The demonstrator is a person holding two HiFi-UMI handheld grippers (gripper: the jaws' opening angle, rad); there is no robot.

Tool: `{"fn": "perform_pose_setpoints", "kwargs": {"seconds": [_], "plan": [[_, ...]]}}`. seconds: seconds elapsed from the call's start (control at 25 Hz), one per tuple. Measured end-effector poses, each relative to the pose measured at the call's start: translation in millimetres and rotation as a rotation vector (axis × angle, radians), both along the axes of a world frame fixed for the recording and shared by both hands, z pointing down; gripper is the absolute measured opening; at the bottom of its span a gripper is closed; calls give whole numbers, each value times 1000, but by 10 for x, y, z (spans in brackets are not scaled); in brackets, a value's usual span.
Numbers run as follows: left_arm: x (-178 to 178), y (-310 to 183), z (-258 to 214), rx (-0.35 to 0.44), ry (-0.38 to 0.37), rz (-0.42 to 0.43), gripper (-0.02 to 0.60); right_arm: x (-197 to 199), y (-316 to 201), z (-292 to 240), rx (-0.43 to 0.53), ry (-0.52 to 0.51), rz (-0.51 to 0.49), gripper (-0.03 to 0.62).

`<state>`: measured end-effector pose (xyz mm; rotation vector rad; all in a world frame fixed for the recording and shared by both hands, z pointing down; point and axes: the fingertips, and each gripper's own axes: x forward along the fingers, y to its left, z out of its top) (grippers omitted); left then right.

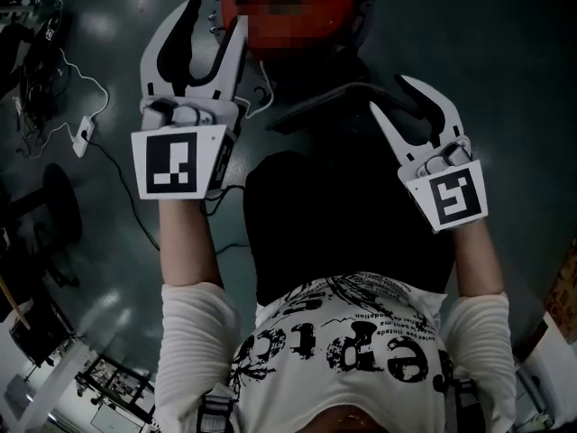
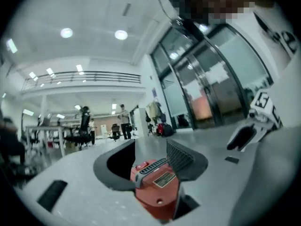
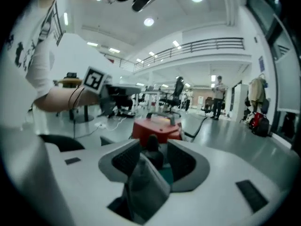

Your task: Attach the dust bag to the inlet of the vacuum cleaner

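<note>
The red vacuum cleaner [image 1: 335,5] stands on the dark floor at the top of the head view, partly under a mosaic patch. A black mass [image 1: 352,215] that may be the dust bag lies just below it. My left gripper [image 1: 216,12] is raised at its left edge, open and empty; the red vacuum cleaner [image 2: 157,187] shows beyond the left gripper [image 2: 150,157]. My right gripper [image 1: 389,93] is open to the right. A grey sheet-like thing [image 3: 146,185] lies low between the right gripper's [image 3: 153,157] jaws, untouched by the pads, with the vacuum cleaner [image 3: 157,128] behind.
A white power strip [image 1: 83,135] and cables trail on the floor at the left, near a chair base [image 1: 56,197]. Desks, chairs and standing people [image 2: 124,121] are far off in the hall. Glass doors [image 2: 207,88] stand to the right.
</note>
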<state>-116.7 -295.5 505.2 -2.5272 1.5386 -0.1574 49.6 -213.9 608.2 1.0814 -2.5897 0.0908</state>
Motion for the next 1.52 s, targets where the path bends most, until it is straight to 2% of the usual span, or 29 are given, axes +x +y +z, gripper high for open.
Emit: {"fn": "perform_pose_setpoints", "kwargs": {"seconds": [0.08,0.12,0.2,0.28,0.32,0.36,0.48,0.6,0.76,0.84,0.92,1.0,1.08,1.2,1.32,1.52], "plan": [[-173,218,15,-42,180,-89,213,116,-98,-246,43,-99,66,178],[-233,316,67,-65,232,-131,213,148,-134,-332,56,-135,89,178],[-302,498,203,-98,275,-210,191,190,-193,-399,61,-167,136,168],[-314,649,340,-134,318,-267,81,233,-231,-381,51,-179,186,32],[-305,706,395,-157,349,-279,19,244,-241,-368,45,-187,201,4],[-289,749,434,-177,374,-281,5,244,-248,-360,40,-194,210,3],[-235,802,425,-198,354,-258,5,239,-273,-398,36,-202,219,2],[-206,757,220,-216,328,-241,5,261,-341,-563,17,-200,232,2],[-286,728,-168,-329,378,-288,5,273,-385,-1107,-43,-191,243,2],[-342,780,-505,-371,400,-315,5,268,-384,-1543,-52,-180,251,2],[-354,853,-964,-381,375,-321,5,256,-374,-2053,-50,-179,262,2],[-311,940,-1504,-384,347,-301,5,255,-334,-2645,-31,-179,274,2],[-224,1020,-2113,-382,361,-254,5,270,-269,-3279,1,-164,279,2],[-121,1140,-3046,-351,367,-201,5,344,-138,-4191,43,-145,291,2],[-72,1245,-3773,-315,353,-188,5,495,-15,-4925,89,-128,318,2],[29,1600,-4576,-246,363,-204,5,715,366,-5598,120,-128,335,2]]}}
